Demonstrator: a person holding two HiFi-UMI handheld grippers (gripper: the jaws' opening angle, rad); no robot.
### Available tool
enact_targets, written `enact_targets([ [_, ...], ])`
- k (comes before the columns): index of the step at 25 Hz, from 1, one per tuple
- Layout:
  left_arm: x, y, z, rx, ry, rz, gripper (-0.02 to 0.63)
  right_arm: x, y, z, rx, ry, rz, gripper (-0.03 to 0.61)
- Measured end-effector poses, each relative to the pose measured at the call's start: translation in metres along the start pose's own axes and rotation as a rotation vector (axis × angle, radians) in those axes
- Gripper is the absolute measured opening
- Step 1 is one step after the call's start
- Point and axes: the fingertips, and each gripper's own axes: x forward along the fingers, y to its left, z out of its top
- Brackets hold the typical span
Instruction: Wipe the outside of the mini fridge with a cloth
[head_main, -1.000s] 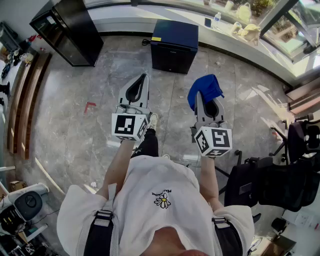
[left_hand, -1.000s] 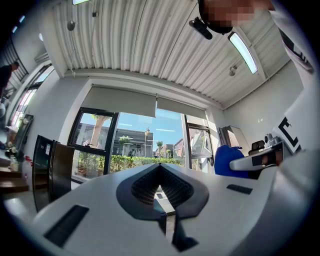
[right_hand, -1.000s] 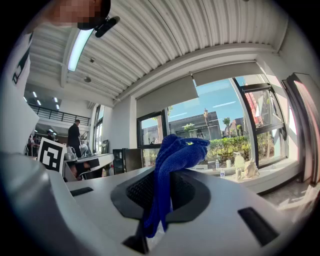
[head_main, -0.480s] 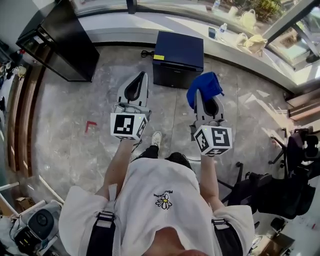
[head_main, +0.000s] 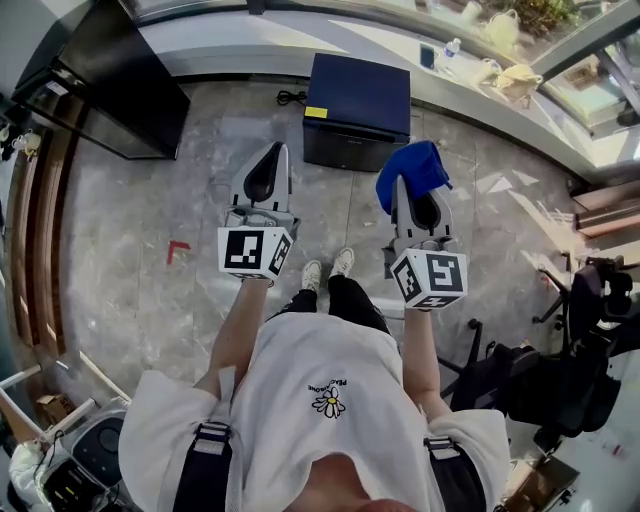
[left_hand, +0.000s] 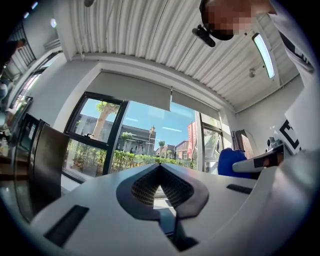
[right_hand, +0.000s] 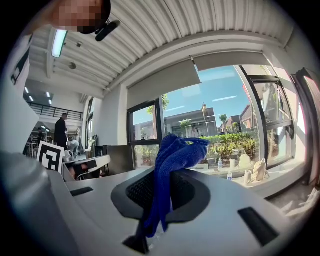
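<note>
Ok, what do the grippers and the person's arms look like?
Both grippers match: the left gripper and right gripper are light grey tapered wedges with a dark oval recess. Each carries a white cube with black square markers at its rear. The person wears a white short-sleeved T-shirt with a daisy print and dark shoulder straps.

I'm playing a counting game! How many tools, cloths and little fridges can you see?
Tools: 2 (left tool, right tool)
Cloths: 1 (blue cloth, pinched in the right tool)
Mini fridges: 1 (mini fridge, on the floor)
Total: 4
</note>
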Motion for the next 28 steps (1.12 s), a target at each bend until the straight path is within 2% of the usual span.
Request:
enact_targets([
  [11,0.061,-0.016,-0.008,0.057,0.001,0.021,0.003,0.046,-0.056,-0.002,0.024,0.000,0.036,0.061],
  [21,0.117,-0.038,-0.021,0.067,0.010,0.022,0.003,0.076,-0.110,-0.006,0.043,0.008,0.051,0.061],
  [28,0.152,-0.020,-0.029,0.067,0.016,0.023,0.003,0.121,-0.122,-0.005,0.039,0.022,0.065,0.061],
])
